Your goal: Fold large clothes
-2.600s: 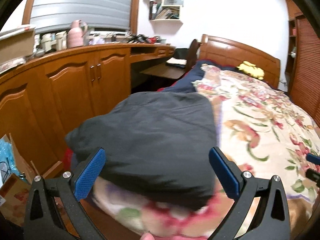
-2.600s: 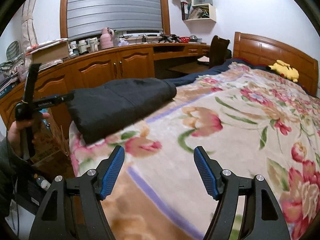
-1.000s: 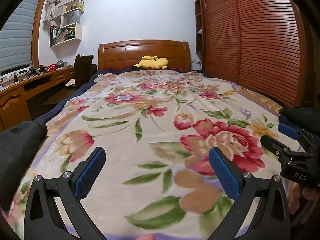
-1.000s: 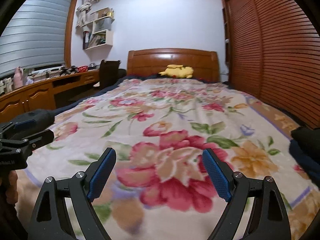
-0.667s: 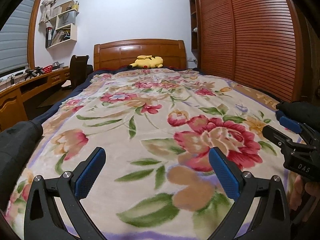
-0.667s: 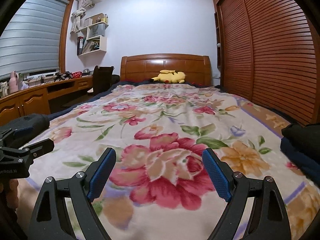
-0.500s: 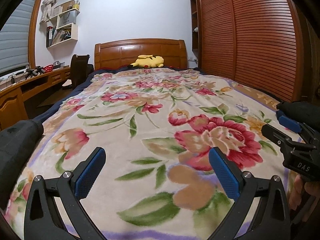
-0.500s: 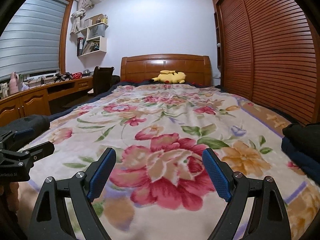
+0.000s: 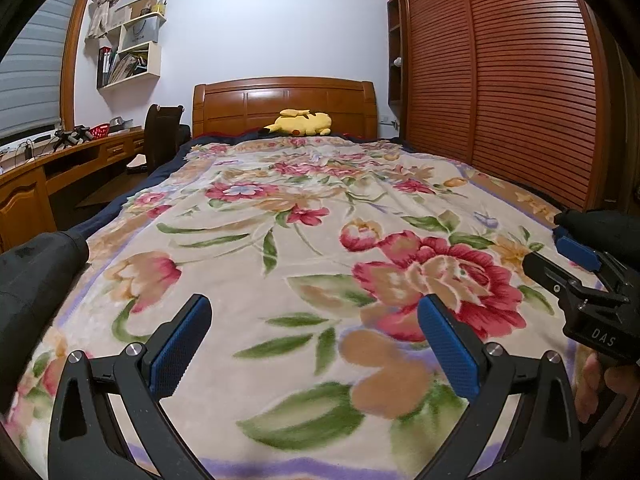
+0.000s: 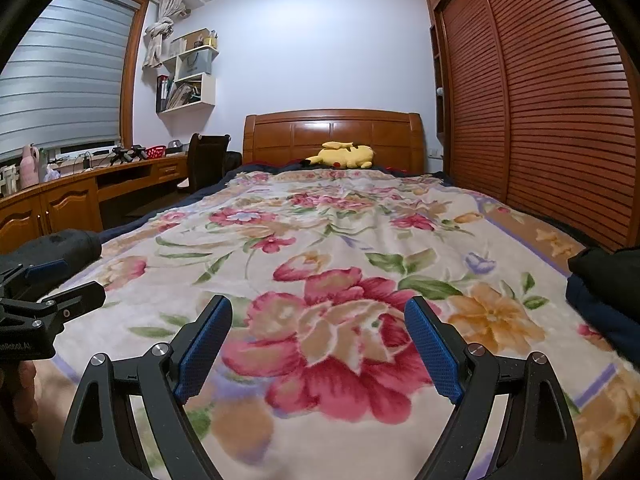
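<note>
A dark folded garment (image 9: 36, 272) lies at the bed's near left corner, also showing as a dark garment (image 10: 68, 244) in the right wrist view. A second pile of dark clothes (image 10: 604, 280) sits at the near right edge. My left gripper (image 9: 314, 320) hovers open over the floral blanket (image 9: 320, 208), nothing between its blue pads. My right gripper (image 10: 318, 320) is likewise open and empty above the blanket's big red flower. Each gripper appears at the edge of the other's view, held side by side in a person's hands.
A yellow plush toy (image 9: 304, 122) rests by the wooden headboard (image 9: 284, 104). A long wooden desk (image 10: 80, 196) with a dark chair (image 10: 206, 160) runs along the left. Slatted wardrobe doors (image 10: 560, 120) line the right side.
Both views have swung from the dark garment at the left corner round to face the headboard. Over the last second neither gripper has visibly moved, and both stay open.
</note>
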The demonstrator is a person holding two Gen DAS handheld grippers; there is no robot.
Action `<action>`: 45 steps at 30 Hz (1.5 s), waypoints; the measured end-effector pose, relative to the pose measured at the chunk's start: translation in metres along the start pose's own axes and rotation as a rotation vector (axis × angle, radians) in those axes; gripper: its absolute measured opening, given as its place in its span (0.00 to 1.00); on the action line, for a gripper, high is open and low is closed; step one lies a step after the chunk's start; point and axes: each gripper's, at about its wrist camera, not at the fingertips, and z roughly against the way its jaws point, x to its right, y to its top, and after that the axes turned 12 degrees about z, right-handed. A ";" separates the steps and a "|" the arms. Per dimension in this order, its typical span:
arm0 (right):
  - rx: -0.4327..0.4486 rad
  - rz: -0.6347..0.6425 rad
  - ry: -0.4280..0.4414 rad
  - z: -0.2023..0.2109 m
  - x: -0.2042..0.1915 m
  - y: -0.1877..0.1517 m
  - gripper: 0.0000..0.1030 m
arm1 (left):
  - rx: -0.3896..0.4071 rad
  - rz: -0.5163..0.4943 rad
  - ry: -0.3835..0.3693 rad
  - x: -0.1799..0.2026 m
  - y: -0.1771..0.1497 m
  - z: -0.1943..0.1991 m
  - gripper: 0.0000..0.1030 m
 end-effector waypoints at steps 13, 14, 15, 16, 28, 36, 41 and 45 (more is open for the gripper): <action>0.004 0.003 0.006 -0.001 0.000 -0.001 0.87 | 0.005 0.003 0.003 0.000 0.000 0.000 1.00; 0.006 0.004 0.005 -0.001 0.000 -0.001 0.87 | 0.004 0.002 0.002 0.000 0.000 0.000 1.00; 0.008 0.006 0.004 -0.001 0.000 -0.001 0.87 | 0.004 0.003 0.001 -0.001 0.000 0.000 1.00; 0.008 0.007 0.004 -0.002 0.000 -0.001 0.87 | 0.004 0.003 0.001 -0.001 -0.001 0.000 1.00; 0.012 0.010 0.005 -0.003 0.001 -0.002 0.87 | 0.009 0.005 0.003 -0.002 0.000 0.001 1.00; 0.012 0.013 0.005 -0.005 0.002 -0.003 0.87 | 0.009 0.001 0.004 -0.002 0.000 0.001 1.00; 0.011 0.012 0.005 -0.005 0.002 -0.003 0.87 | 0.009 0.005 0.002 -0.002 0.000 0.001 1.00; 0.012 0.012 0.005 -0.005 0.002 -0.003 0.87 | 0.010 0.003 0.003 -0.003 0.000 0.001 1.00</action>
